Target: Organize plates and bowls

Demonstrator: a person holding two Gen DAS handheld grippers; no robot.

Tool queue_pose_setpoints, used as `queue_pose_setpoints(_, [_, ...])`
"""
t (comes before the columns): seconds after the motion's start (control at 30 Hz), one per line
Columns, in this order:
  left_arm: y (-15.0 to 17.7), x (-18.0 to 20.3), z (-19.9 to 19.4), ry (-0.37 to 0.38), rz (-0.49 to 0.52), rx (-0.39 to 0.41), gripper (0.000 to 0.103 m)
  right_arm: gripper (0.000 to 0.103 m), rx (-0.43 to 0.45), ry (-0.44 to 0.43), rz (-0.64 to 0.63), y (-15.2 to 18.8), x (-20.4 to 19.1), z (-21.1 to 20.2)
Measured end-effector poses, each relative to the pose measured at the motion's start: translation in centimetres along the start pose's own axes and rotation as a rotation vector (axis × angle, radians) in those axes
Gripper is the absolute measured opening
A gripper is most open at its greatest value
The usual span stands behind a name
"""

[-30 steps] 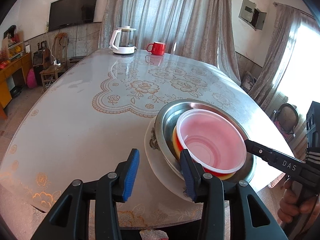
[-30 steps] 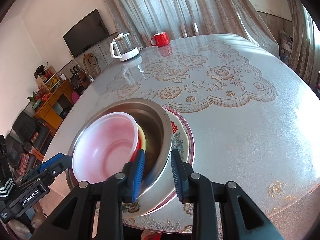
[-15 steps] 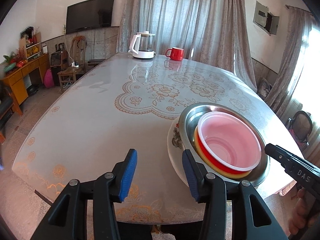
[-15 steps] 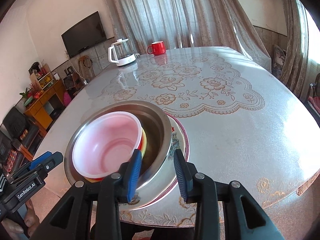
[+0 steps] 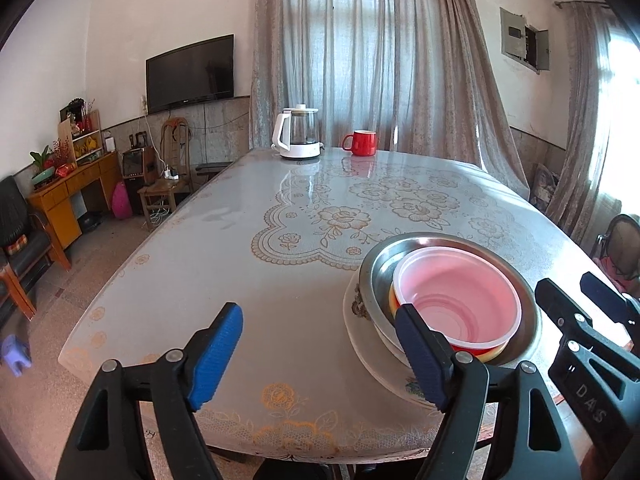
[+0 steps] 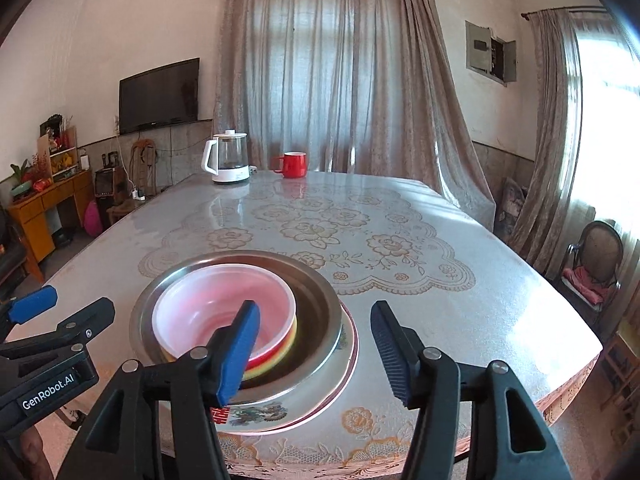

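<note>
Steel bowl (image 6: 316, 300) with the nested pink bowl (image 6: 224, 304) sits on the plate (image 6: 320, 396) at the surface's near edge, between my just-widened, empty left hand-held gripper (image 5: 320, 356) and right hand-held gripper (image 6: 316, 350), the right nearer.

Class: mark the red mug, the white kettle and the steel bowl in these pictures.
red mug (image 6: 295, 165): right wrist view, on its body.
white kettle (image 5: 299, 134): left wrist view, on its glass body.
steel bowl (image 6: 316, 300): right wrist view, on its inner wall.
</note>
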State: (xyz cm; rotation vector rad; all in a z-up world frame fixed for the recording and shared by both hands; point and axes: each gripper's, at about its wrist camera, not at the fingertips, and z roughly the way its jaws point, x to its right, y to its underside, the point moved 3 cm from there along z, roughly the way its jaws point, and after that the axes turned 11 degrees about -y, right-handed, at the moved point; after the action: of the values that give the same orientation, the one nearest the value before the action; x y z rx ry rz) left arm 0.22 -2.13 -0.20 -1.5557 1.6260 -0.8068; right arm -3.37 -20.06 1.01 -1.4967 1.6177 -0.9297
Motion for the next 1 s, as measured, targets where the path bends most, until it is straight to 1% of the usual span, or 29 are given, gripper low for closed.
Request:
queue_pose_setpoints(0.1, [-0.1, -0.3, 0.1, -0.008, -0.018, 0.006, 0.089, 0.059, 0.009, -0.003, 0.006, 0.1, -0.6, 0.3])
queue_pose_setpoints(0.27, [0.0, -0.2, 0.5, -0.024, -0.024, 0.003, 0.096, 0.059, -0.003, 0.002, 0.005, 0.4, -0.6, 0.7])
queue_pose_setpoints(0.37, [0.2, 0.0, 0.7, -0.028, -0.02, 0.0, 0.096, 0.06, -0.003, -0.029, 0.029, 0.6, -0.2, 0.8])
queue_pose_setpoints(0.43, [0.3, 0.0, 0.9, -0.038, -0.016, -0.001, 0.097, 0.065, 0.007, -0.039, 0.026, 0.6, -0.2, 0.8])
queue_pose_setpoints(0.6, [0.5, -0.3, 1.4, -0.059, -0.023, -0.004, 0.098, 0.072, 0.033, -0.018, 0.021, 0.2, 0.0, 1.1])
queue_pose_setpoints(0.8, [0.5, -0.5, 2.0, -0.08, -0.029, -0.012, 0.099, 0.074, 0.06, -0.011, -0.025, -0.8, -0.3, 1.7])
queue_pose_setpoints(0.9, [0.5, -0.4, 2.4, -0.087, -0.027, -0.021, 0.1, 0.076, 0.077, -0.021, -0.006, -1.2, -0.3, 1.7])
queue_pose_setpoints(1.0, [0.6, -0.2, 2.6, -0.087, -0.022, -0.027, 0.1, 0.077, 0.075, -0.027, -0.007, -1.1, -0.5, 1.8])
